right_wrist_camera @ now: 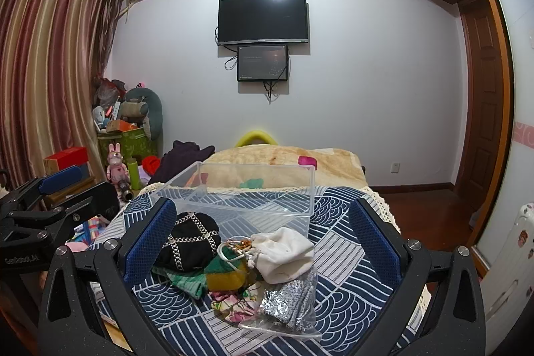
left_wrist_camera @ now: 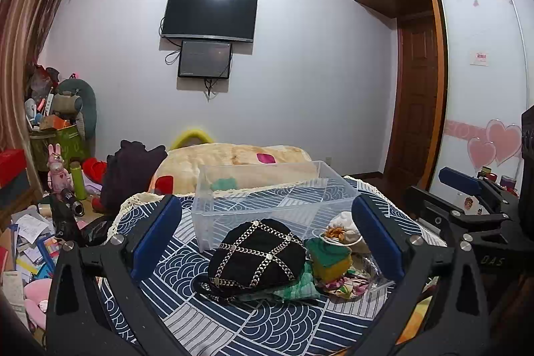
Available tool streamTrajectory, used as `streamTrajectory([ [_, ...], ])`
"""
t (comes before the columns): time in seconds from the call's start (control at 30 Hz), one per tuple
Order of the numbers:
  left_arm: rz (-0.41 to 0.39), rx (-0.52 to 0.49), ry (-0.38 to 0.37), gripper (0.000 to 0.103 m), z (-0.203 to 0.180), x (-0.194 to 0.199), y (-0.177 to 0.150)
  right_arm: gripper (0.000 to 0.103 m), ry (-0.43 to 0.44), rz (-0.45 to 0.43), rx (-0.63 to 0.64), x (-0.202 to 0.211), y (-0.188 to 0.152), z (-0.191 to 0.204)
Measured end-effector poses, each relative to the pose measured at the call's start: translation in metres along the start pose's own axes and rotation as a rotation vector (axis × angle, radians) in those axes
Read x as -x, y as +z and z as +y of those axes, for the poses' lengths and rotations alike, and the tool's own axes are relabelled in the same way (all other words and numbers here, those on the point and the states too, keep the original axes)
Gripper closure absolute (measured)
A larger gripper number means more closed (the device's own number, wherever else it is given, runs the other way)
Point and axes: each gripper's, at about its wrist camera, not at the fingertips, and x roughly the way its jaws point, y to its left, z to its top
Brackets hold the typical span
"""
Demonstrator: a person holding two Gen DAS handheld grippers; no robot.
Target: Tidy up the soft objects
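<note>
While both grippers hover over the bed point(right_wrist_camera: 337, 259) with fingers spread wide and nothing held, the task reads as at its start: the clear plastic bin point(right_wrist_camera: 253, 199) holds nothing visible. Left gripper point(left_wrist_camera: 267, 236) frames the black studded hat point(left_wrist_camera: 257, 256); right gripper point(right_wrist_camera: 263, 249) frames the white drawstring pouch point(right_wrist_camera: 283, 251).

The soft items sit in one touching pile just in front of the bin:
- hat, domed, on a green cloth point(right_wrist_camera: 187, 281)
- green-and-yellow sponge point(right_wrist_camera: 225, 272) beside the pouch
- floral scrunchie point(right_wrist_camera: 233, 306) (partly under the sponge)
- silver fabric in a clear bag point(right_wrist_camera: 290, 306), nearest the right camera

Judged next move: descend on the hat or pouch, close gently, lift over the bin wall. Limp pieces may drag their neighbours along.
</note>
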Motion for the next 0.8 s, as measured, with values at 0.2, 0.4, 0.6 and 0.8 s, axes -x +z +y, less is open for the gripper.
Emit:
streamTrajectory([
  [0.2, 0.012, -0.003, -0.001, 0.000, 0.000, -0.004, -0.002, 0.000, -0.004, 0.004, 0.000, -0.001, 0.001, -0.001],
  [0.4, 0.033, 0.015, 0.014, 0.001, 0.008, -0.014, -0.007, 0.011, 0.015, 0.038, 0.003, -0.009, -0.005, -0.003],
  [0.6, 0.110, 0.041, 0.002, 0.017, 0.019, -0.039, -0.014, 0.022, 0.023, 0.103, -0.008, -0.025, -0.014, -0.009],
  [0.8, 0.198, 0.086, -0.024, 0.021, 0.028, -0.070, -0.027, 0.028, -0.002, 0.154, -0.024, -0.039, -0.024, -0.015],
])
